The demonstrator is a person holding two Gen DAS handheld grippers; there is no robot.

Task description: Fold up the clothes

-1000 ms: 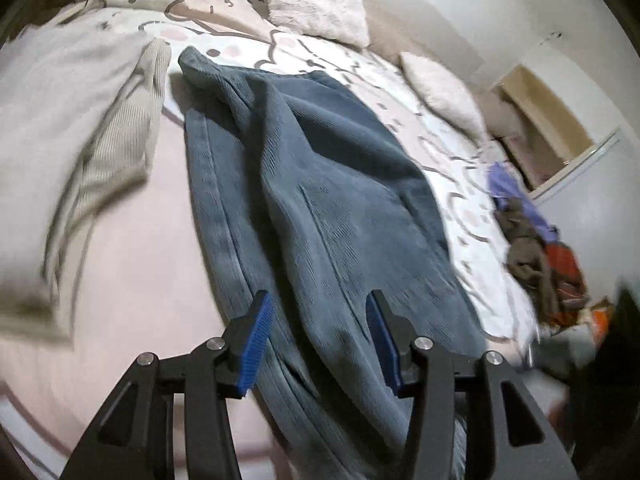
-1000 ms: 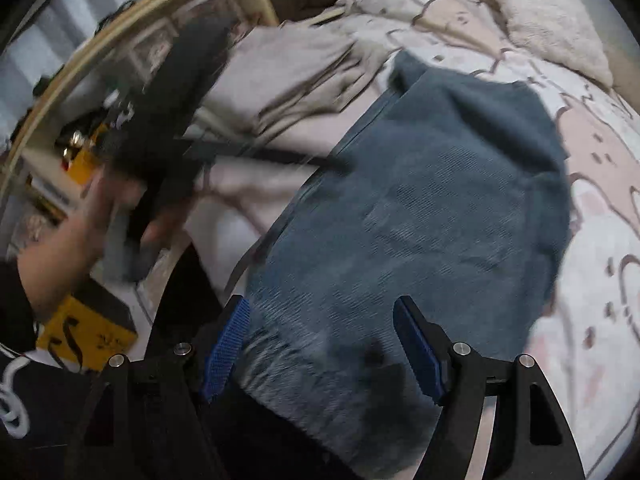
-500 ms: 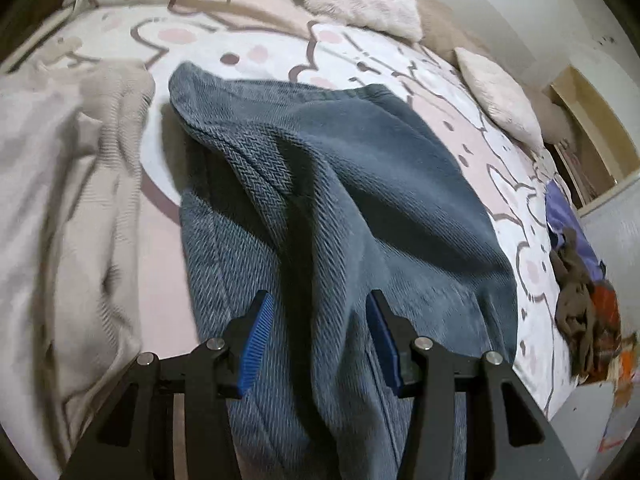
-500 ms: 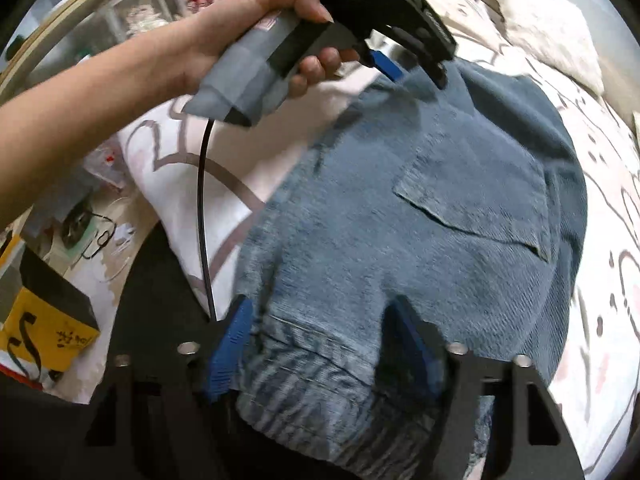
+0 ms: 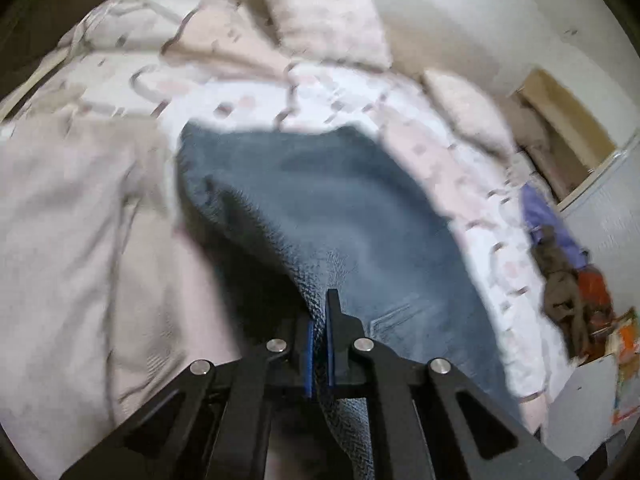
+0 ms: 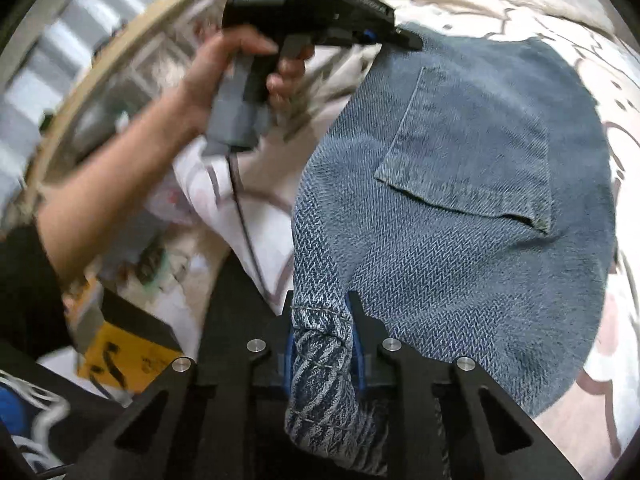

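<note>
A blue denim garment with a patch pocket lies on the patterned bed cover. In the left wrist view my left gripper is shut on a raised fold of its edge, which lifts off the bed. The right wrist view shows that left gripper at the garment's far corner, held by a person's hand. My right gripper holds a bunched hem of the same garment. Its jaws are closing and the blue pads press on the cloth.
A beige garment lies left of the denim. Two pale pillows sit at the bed's head. A heap of clothes lies past the bed's right edge. A yellow box stands on the floor.
My left gripper has moved along the garment, shut on its edge and raised a fold. My right gripper's jaws have come in from wide apart onto the bunched hem.
</note>
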